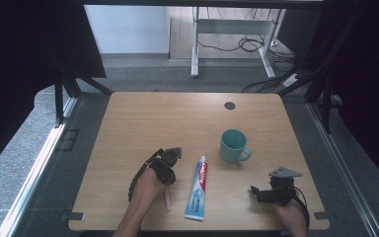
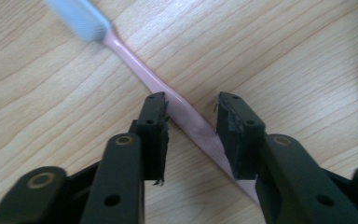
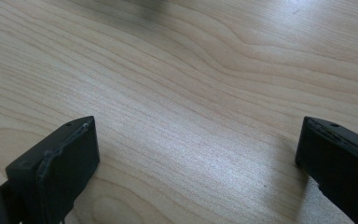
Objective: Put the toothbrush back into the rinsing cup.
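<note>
Your left gripper (image 2: 191,116): jaws straddle the pink toothbrush (image 2: 186,116) left of the toothpaste (image 1: 197,185), barely pinching | lift pending | right gripper (image 3: 196,154) open, idle.

The left tongs (image 2: 191,121) are built of black plastic links, each fitted with a brass-ringed pivot and small screw holes. Worn, frayed black pads (image 2: 161,126) are seen on the inner faces. The right tongs (image 1: 257,192) are topped by a grey three-cornered plate, and a black cable is trailed from each. Both forearms are left bare.
</note>
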